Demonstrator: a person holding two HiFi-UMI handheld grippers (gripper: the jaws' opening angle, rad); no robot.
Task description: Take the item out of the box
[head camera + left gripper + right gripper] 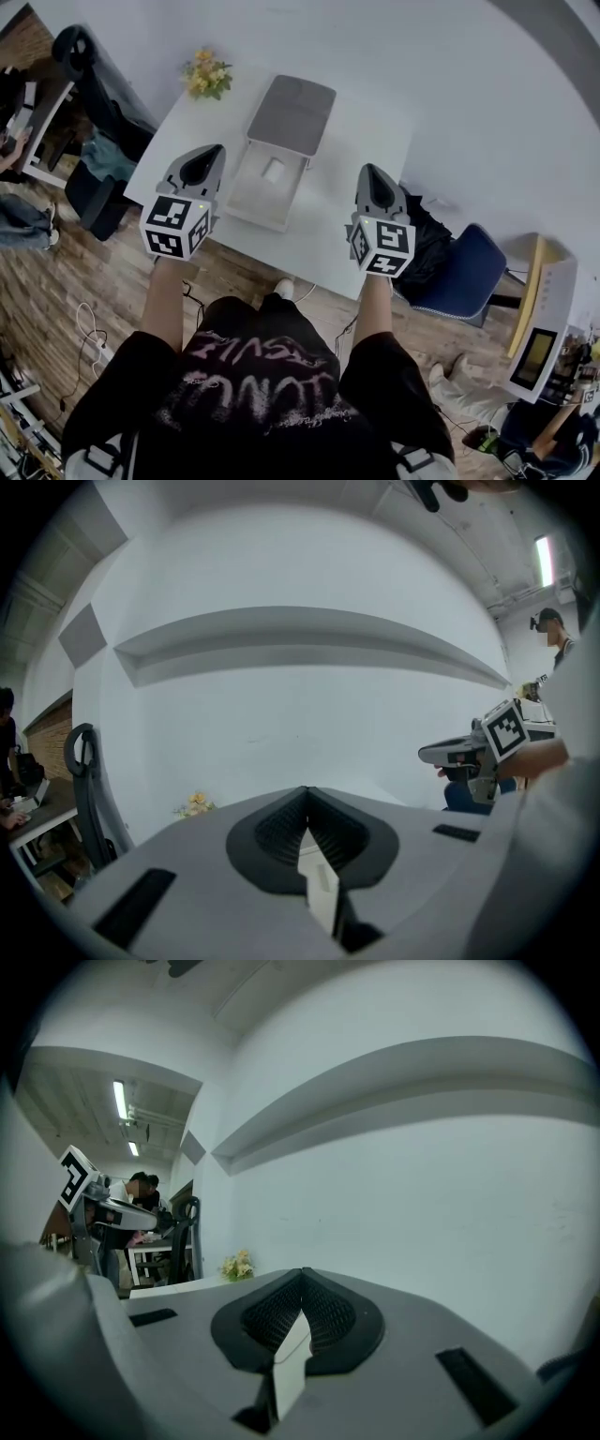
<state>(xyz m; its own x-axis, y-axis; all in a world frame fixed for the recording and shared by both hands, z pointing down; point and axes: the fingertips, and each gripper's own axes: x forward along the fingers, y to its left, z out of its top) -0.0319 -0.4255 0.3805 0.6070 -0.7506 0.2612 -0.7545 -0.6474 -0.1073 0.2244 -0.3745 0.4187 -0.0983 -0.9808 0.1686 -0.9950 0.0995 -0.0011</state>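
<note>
On the white table [366, 131] stands an open box [246, 195] with its grey lid [291, 112] flipped back away from me. A small white item [273, 170] lies inside it. My left gripper [212, 153] hovers just left of the box, shut, with nothing between its jaws. Its own view looks at the white wall, with the closed tips [306, 795] in front. My right gripper [368, 172] hangs to the right of the box, shut and empty; in its own view the tips [302, 1275] meet. Each gripper view catches the other gripper at its edge.
A bunch of yellow flowers [208, 75] stands at the table's far left corner. A black chair [89, 89] is left of the table. A black bag [429, 236] and a blue chair [466, 272] are on its right. People sit at desks off to the left.
</note>
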